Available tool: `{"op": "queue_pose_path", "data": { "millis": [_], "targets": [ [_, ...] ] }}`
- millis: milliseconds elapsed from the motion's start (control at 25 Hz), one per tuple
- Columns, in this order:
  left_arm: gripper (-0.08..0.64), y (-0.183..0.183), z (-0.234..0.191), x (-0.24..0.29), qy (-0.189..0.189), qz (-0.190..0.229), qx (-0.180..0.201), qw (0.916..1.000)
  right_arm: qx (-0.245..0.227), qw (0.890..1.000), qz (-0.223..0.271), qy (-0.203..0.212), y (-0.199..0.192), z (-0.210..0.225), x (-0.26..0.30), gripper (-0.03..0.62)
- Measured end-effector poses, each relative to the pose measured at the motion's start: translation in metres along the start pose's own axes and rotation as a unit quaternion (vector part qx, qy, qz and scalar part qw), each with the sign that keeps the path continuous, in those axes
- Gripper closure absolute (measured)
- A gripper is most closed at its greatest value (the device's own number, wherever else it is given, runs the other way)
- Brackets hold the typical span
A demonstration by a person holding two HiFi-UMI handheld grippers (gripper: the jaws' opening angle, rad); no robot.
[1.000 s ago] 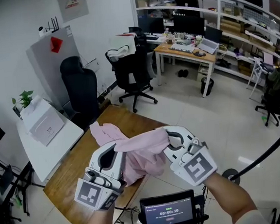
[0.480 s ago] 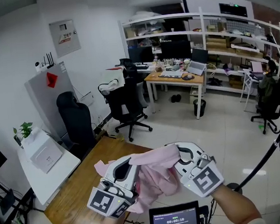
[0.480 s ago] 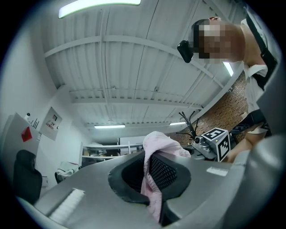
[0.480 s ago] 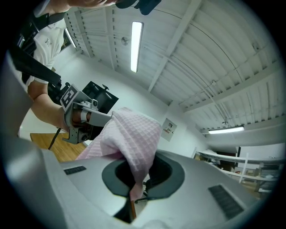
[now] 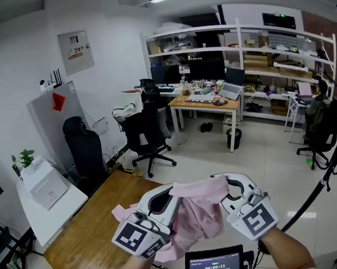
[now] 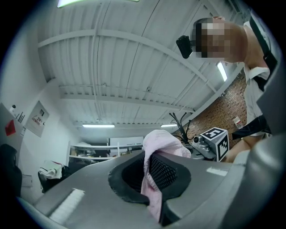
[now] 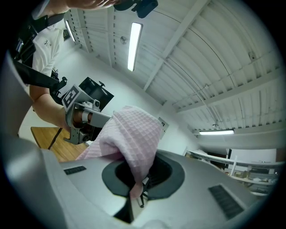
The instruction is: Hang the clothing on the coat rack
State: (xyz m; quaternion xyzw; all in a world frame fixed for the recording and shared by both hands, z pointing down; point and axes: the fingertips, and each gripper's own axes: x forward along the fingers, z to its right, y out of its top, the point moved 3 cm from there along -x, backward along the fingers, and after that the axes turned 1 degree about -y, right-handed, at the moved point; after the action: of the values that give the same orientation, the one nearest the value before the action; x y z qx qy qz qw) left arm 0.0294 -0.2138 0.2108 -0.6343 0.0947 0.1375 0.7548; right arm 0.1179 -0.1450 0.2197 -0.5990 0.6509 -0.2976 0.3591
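Lifted higher and carried off the wood since a second ago, the pink garment (image 5: pixel 196 210) now hangs over the right edge of the wooden tabletop (image 5: pixel 84 238), and more of the office floor and shelving shows beyond it. Its upper edge is drawn nearly straight from side to side between the two tools, which sets the long axis running left to right across the head view. The rest of the cloth sags below in a bunched fold, and a loose tail trails toward the tabletop's near right corner. The left hand-held gripper (image 5: pixel 164 199) is clamped on one end of that edge, with cloth pinched between its closed jaws and spilling up over the pads. The right hand-held gripper (image 5: pixel 227 185) is clamped on the other end in the same way, a fold of waffle-weave fabric draped over its jaws. Both forearms (image 5: pixel 287 255) come up from the bottom of the head view, with the marker cubes (image 5: pixel 258 220) turned toward the wearer. Both tools point forward and slightly upward, so each gripper view looks up at the ribbed ceiling (image 6: pixel 111 67).
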Motion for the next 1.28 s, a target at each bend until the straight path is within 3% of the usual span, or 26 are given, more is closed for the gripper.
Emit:
{"op": "queue_pose_path", "data": {
  "millis": [360,840,1280],
  "targets": [
    [0.551,-0.007,0.034,0.053,-0.038,-0.004,-0.001,0.9993,-0.002,1.000,-0.012,-0.026,-0.014,0.040,-0.041,0.583],
    [0.551,-0.017,0.073,0.113,-0.087,0.007,-0.038,0.9955,0.009,0.997,-0.041,-0.067,-0.033,0.085,-0.093,0.583],
    [0.550,-0.045,0.101,0.159,-0.151,0.000,-0.078,0.9854,0.024,0.987,-0.092,-0.128,-0.059,0.111,-0.131,0.583]
  ]
}}
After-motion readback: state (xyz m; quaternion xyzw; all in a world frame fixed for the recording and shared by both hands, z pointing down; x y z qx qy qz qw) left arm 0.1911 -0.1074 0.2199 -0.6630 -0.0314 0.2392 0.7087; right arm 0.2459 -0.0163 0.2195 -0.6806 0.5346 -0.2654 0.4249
